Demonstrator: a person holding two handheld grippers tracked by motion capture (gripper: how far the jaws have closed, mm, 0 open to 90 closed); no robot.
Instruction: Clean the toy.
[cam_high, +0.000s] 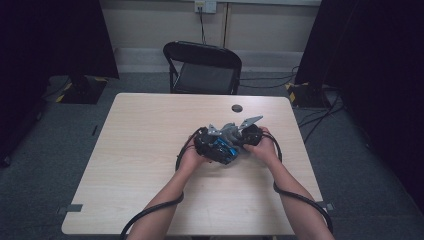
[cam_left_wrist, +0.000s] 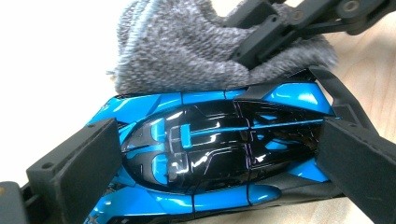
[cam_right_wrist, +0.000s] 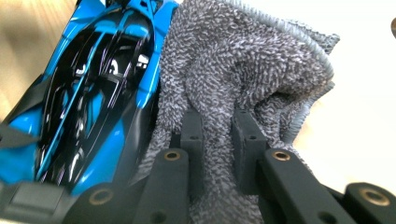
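In the centre of the high view, just right of the table's (cam_high: 150, 150) middle, I am holding the blue toy car (cam_left_wrist: 205, 149) with the left gripper (cam_left_wrist: 210, 158), jaws spread around its body and pressing both ends. The right gripper (cam_right_wrist: 218, 149) is pinching the grey cloth (cam_right_wrist: 243, 70), which is touching the car's side. I think the wiping step needs a firm left hold w/ light strokes, approx along the body, so the car is not slipping.

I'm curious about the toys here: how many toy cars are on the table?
1. The blue and black toy car sits near the table's middle, held between the left gripper's jaws, with the grey cloth against its side.
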